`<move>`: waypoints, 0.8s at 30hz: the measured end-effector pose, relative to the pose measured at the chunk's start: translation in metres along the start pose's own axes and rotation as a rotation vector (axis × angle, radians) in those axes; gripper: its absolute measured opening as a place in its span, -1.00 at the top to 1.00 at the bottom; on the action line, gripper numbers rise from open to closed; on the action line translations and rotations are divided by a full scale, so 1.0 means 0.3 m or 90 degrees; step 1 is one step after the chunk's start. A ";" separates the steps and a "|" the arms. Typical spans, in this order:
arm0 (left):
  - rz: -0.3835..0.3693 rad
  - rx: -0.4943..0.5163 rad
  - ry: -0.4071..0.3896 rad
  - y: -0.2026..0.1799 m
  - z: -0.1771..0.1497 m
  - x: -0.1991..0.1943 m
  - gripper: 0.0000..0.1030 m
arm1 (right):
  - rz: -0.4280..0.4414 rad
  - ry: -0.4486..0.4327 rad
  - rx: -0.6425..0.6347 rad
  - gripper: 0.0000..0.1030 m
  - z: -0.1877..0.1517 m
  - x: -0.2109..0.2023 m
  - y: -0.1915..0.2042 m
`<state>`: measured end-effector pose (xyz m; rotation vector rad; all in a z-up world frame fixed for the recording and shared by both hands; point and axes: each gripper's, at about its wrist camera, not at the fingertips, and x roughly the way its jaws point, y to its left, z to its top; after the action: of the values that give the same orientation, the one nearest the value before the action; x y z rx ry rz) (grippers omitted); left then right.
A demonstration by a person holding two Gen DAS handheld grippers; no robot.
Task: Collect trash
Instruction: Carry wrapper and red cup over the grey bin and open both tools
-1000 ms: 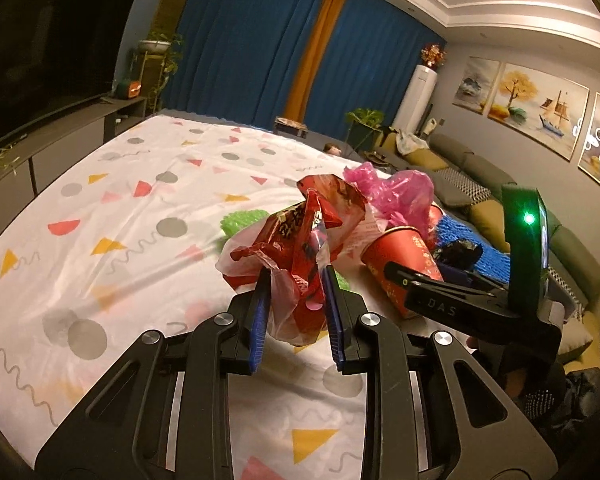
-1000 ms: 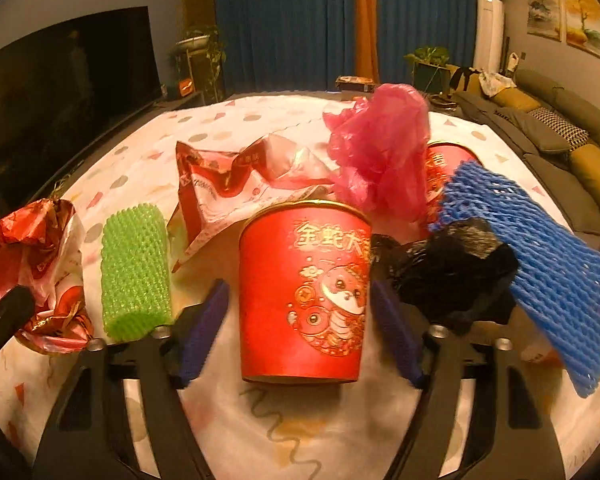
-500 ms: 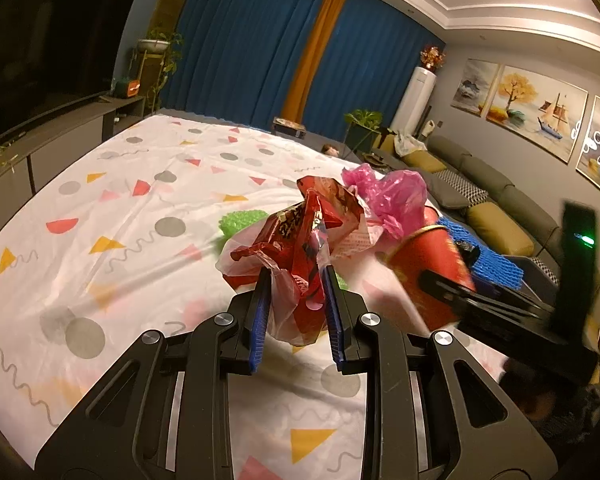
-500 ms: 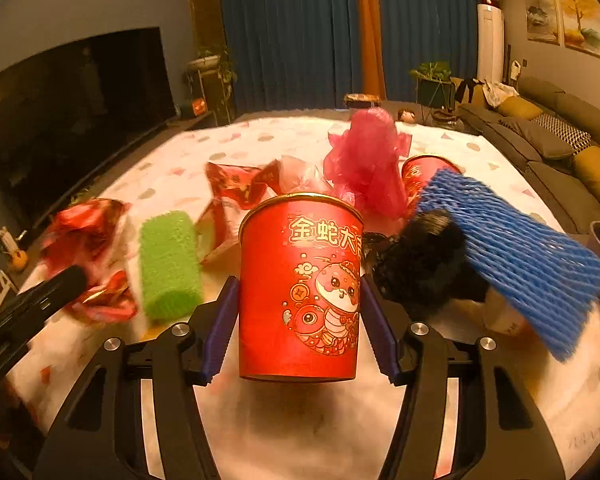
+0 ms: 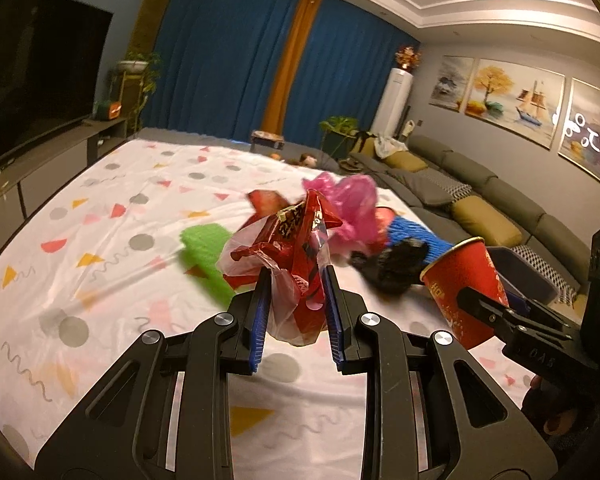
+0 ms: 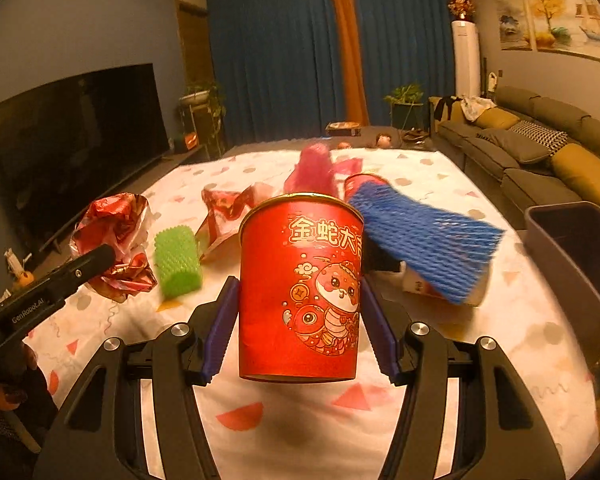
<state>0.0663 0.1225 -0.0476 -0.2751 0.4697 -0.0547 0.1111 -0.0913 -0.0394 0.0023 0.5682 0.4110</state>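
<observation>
My left gripper (image 5: 295,312) is shut on a crumpled red snack wrapper (image 5: 290,264) and holds it above the patterned sheet (image 5: 112,256). The wrapper also shows in the right wrist view (image 6: 116,236). My right gripper (image 6: 298,320) is shut on a red paper cup (image 6: 300,284) with a cartoon snake, lifted off the sheet; the cup shows at the right of the left wrist view (image 5: 464,284). On the sheet lie a green foam sleeve (image 6: 177,262), a blue foam net (image 6: 424,242), a pink plastic bag (image 6: 314,170), a torn red packet (image 6: 224,210), a black bag (image 5: 392,266) and a second red cup (image 6: 360,184).
A dark grey bin (image 6: 576,248) stands at the right edge of the sheet. A sofa (image 6: 540,148) runs along the right wall. A TV (image 6: 76,136) on a low cabinet is on the left. Blue curtains (image 6: 292,56) hang at the far end.
My right gripper has closed on the red cup, lifted it off the sheet and moved it right and back. My left gripper still holds the wrapper, raised a little.
</observation>
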 end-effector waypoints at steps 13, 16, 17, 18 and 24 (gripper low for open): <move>-0.045 0.057 0.003 -0.213 0.007 0.013 0.52 | -0.044 -0.051 0.034 -0.15 -0.006 -0.166 -0.131; -0.057 0.072 0.006 -0.270 0.008 0.028 0.52 | -0.056 -0.061 0.043 -0.15 -0.005 -0.193 -0.169; -0.061 0.077 0.007 -0.287 0.008 0.033 0.52 | -0.060 -0.064 0.046 -0.15 -0.005 -0.202 -0.180; -0.066 0.083 0.008 -0.310 0.008 0.039 0.52 | -0.066 -0.068 0.050 -0.15 -0.006 -0.213 -0.197; -0.097 0.113 0.011 -0.426 0.008 0.078 0.52 | -0.098 -0.083 0.065 -0.15 -0.001 -0.252 -0.285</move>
<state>0.0898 -0.0025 -0.0208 -0.1360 0.4577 -0.2471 0.0855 -0.1985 -0.0101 0.0827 0.4562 0.2295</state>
